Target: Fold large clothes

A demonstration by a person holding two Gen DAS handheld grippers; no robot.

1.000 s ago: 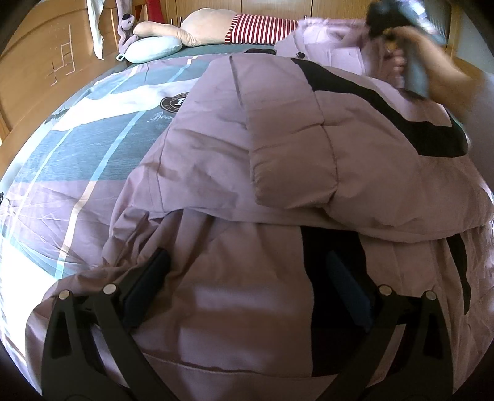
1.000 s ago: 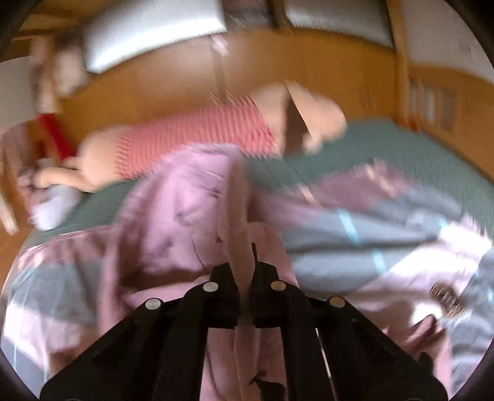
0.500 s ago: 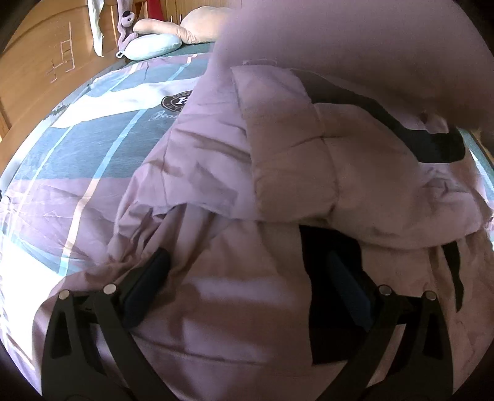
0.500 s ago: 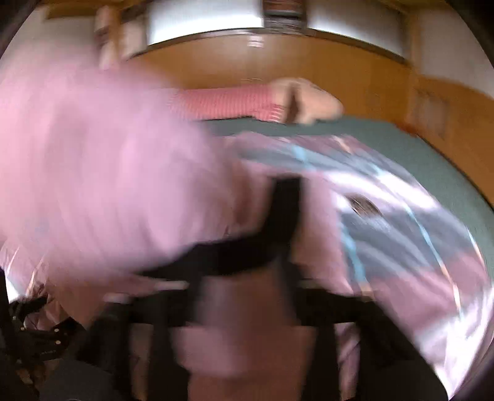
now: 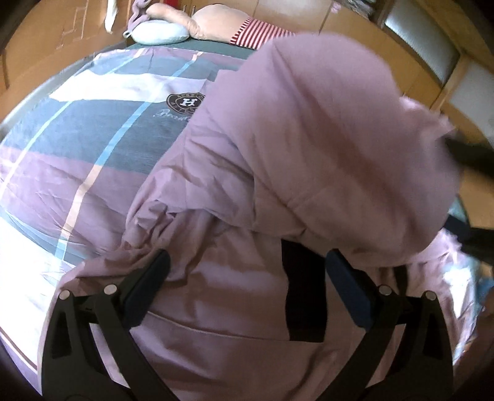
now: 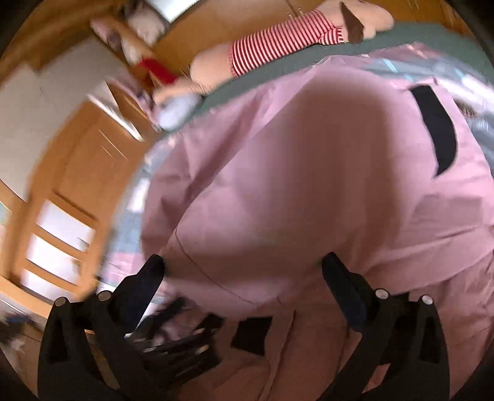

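Note:
A large mauve padded jacket with black stripes lies on the bed, and its upper part is flopped over the lower part in a bulging fold. My left gripper hovers open over the jacket's near hem, its fingers wide apart and gripping nothing. In the right wrist view the same jacket fills the frame. My right gripper has its jaws opening wide. The folded bulge lies just ahead of them, but the pads do not press on it. A dark blur at the left wrist view's right edge is the right gripper.
The bed cover is checked blue, white and lilac with a crest. A plush toy in a red-striped shirt and a pale blue cushion lie at the head end. Wooden panels and a wooden wardrobe stand beside the bed.
My right gripper was shut on a jacket edge, swept sideways and opened, letting go. The jacket's upper part has come over the lower part. My left gripper rose a little.

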